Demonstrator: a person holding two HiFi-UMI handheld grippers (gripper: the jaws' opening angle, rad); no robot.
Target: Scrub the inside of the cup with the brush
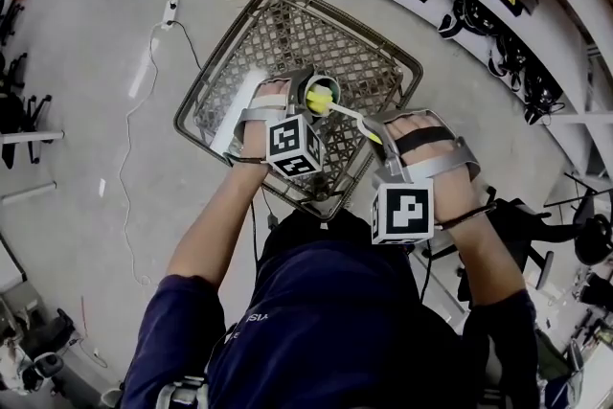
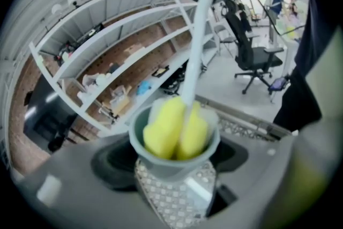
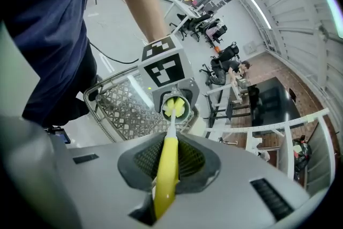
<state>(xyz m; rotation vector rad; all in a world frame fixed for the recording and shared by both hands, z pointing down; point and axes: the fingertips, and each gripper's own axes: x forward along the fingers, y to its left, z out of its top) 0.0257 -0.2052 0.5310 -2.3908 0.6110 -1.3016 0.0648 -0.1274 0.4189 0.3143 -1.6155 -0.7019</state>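
Gripping the cup (image 2: 177,164) in the left tongs (image 2: 174,182), clamped low on its wall, mouth toward the camera, up in the air over a wire basket (image 1: 287,34). Clamping the brush (image 3: 170,142) by its yellow handle in the right tongs (image 3: 167,182), with the yellow sponge head (image 2: 174,128) sunk into the cup's mouth.

Judging the cup light and stiff, likely plastic with a smooth wall, so apt to twist or slip under sideways scrubbing. Best pinched low and firmly. Judging the brush soft and springy at the head, thin and possibly bendy along the pale stem. Best held far back on the thick handle.

Cannot see the cup's inner floor behind the sponge, nor how deep the head reaches. Cannot tell whether wet or dry. Hard to read the tips of either tongs in the head view.
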